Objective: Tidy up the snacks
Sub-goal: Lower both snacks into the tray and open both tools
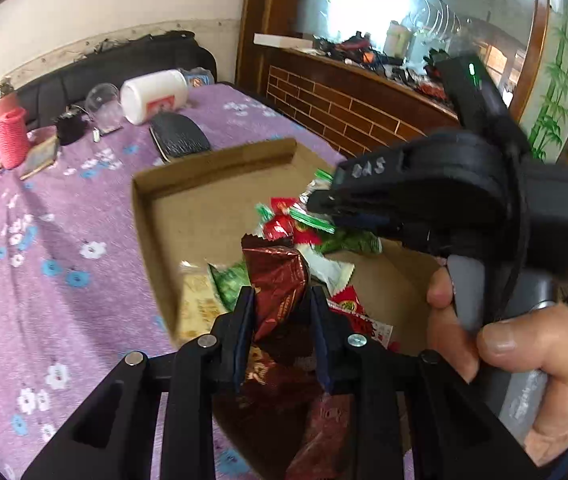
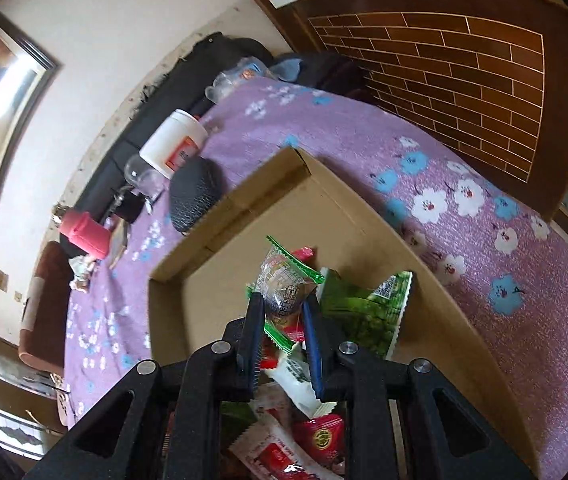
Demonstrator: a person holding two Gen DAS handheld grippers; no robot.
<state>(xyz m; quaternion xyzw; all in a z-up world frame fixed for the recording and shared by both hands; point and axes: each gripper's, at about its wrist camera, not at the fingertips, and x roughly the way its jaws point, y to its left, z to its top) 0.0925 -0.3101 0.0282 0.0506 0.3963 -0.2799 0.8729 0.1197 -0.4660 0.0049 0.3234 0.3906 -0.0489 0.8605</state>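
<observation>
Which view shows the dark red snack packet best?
The left wrist view: the dark red snack packet sits pinched in the left claw, over the cardboard box. The right wrist view shows none of it that I can pick out.

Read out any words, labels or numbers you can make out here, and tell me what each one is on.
"BAS" or "0AS", handwritten in white on the right hand-held gripper; first character uncertain.
White jar: red label, print too blurred to read.
Dark red snack packet in the left hand-held gripper: lettering blurred.
Clear green-edged packet in the right hand-held gripper: barcode and print too small.
Red packets in the cardboard box: unreadable.
</observation>
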